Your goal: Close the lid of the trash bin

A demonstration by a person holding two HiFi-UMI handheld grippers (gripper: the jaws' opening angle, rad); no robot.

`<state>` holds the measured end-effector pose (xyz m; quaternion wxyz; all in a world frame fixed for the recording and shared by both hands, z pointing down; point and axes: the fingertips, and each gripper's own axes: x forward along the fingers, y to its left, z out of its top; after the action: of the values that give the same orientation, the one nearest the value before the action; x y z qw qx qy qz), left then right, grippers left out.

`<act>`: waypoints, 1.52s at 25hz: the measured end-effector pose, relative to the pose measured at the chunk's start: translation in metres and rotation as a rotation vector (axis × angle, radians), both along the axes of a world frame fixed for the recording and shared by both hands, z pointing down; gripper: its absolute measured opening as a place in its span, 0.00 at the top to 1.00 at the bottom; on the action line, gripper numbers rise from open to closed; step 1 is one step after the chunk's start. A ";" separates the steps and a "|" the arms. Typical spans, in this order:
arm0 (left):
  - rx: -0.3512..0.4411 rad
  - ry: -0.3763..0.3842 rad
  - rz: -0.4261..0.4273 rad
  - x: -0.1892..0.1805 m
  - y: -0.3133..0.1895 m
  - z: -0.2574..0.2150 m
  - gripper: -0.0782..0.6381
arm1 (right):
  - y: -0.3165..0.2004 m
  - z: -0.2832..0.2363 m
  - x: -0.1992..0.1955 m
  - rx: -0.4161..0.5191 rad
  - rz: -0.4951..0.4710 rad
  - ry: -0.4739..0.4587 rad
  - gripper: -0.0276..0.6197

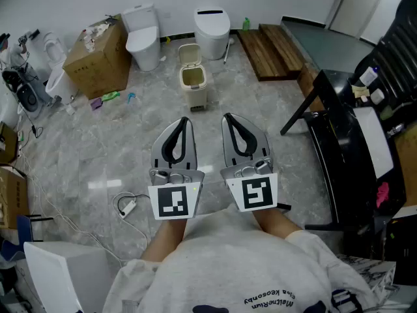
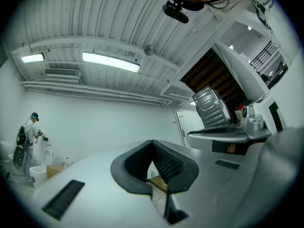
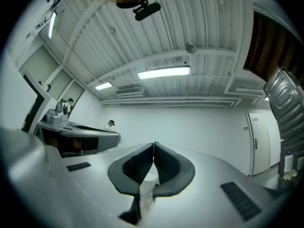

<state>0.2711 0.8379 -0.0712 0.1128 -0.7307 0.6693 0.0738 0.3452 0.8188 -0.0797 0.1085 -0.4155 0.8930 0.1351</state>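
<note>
We hold the left gripper [image 1: 184,121] and the right gripper [image 1: 227,117] side by side in front of our body, both pointing away from us and a little upward. In the left gripper view the two black ribbed pads of the left gripper [image 2: 152,142] are pressed together at the tips, and nothing is between them. The right gripper [image 3: 154,145] is clenched in the same way and is also empty. Each gripper carries a cube with a black and white square marker, the left one [image 1: 176,199] and the right one [image 1: 253,193], close to our chest.

The small cream plastic trash bin [image 1: 194,89] stands on the grey marble-pattern tiled floor [image 1: 98,155], well apart from both grippers and toward the far edge of the floor, near the white wall. Its flat cream lid [image 1: 189,54] is raised and stands upright at the back of the bin, so the inside is open to our view. The bin is between a white ceramic toilet with a tank [image 1: 143,39] on its left and a second white toilet [image 1: 212,31] on its right, a little nearer to us than both.

A brown cardboard box [image 1: 98,56] full of rubbish is near the far left corner of the floor. Dark brown wooden boards [image 1: 270,49] lie by the far right edge. A thin white cable [image 1: 128,207] lies on the floor just beside our left gripper.
</note>
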 end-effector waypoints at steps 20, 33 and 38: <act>-0.025 0.024 0.024 -0.025 -0.031 0.011 0.86 | -0.032 0.018 -0.023 -0.054 0.014 0.030 0.91; -0.045 0.038 0.006 -0.055 -0.169 0.026 0.86 | -0.172 0.029 -0.056 -0.070 -0.011 0.018 0.91; -0.052 0.047 -0.013 -0.067 -0.242 0.027 0.86 | -0.249 0.027 -0.065 -0.076 -0.022 0.020 0.91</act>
<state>0.2038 0.5962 -0.0443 0.0784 -0.7271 0.6782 0.0726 0.2802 0.5700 -0.0529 0.0849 -0.4079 0.9031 0.1039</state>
